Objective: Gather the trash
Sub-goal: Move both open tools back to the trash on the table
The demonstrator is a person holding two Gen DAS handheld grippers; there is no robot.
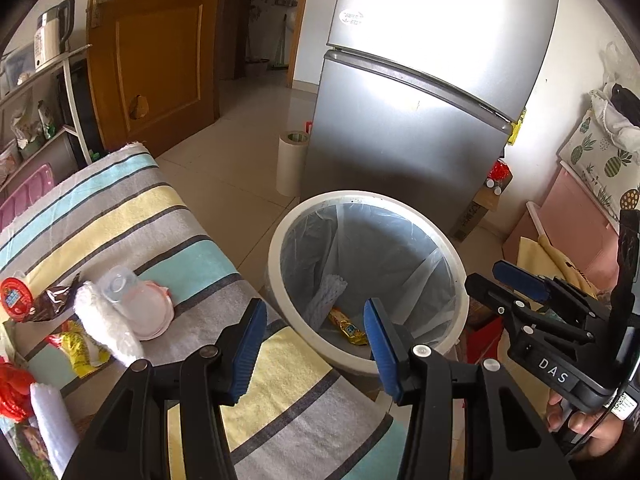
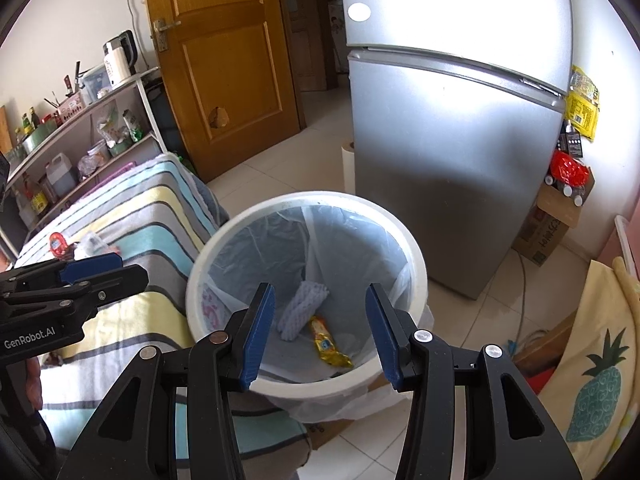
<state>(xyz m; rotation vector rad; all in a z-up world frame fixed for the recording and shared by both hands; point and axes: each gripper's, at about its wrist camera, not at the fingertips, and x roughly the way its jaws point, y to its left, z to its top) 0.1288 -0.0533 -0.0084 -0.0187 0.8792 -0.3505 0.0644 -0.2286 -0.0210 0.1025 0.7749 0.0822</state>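
Note:
A white trash bin (image 1: 276,240) with a clear liner stands on the floor beside the striped cloth (image 1: 132,216). It holds a white foam net (image 1: 326,294) and a yellow wrapper (image 1: 348,326); both also show in the right wrist view, the net (image 2: 302,306) and the wrapper (image 2: 328,344). My left gripper (image 1: 316,344) is open and empty over the cloth's edge by the bin. My right gripper (image 2: 320,332) is open and empty above the bin (image 2: 416,264). Trash lies on the cloth at left: a white tissue (image 1: 106,326), a clear cup (image 1: 118,282), a yellow wrapper (image 1: 78,346), a red lid (image 1: 16,298).
A silver fridge (image 1: 420,120) stands behind the bin, a paper roll (image 1: 291,162) to its left. A wooden door (image 1: 152,52) and a shelf (image 2: 76,128) are at left. A cardboard box (image 2: 548,228) and pineapple-print cloth (image 2: 600,360) are at right.

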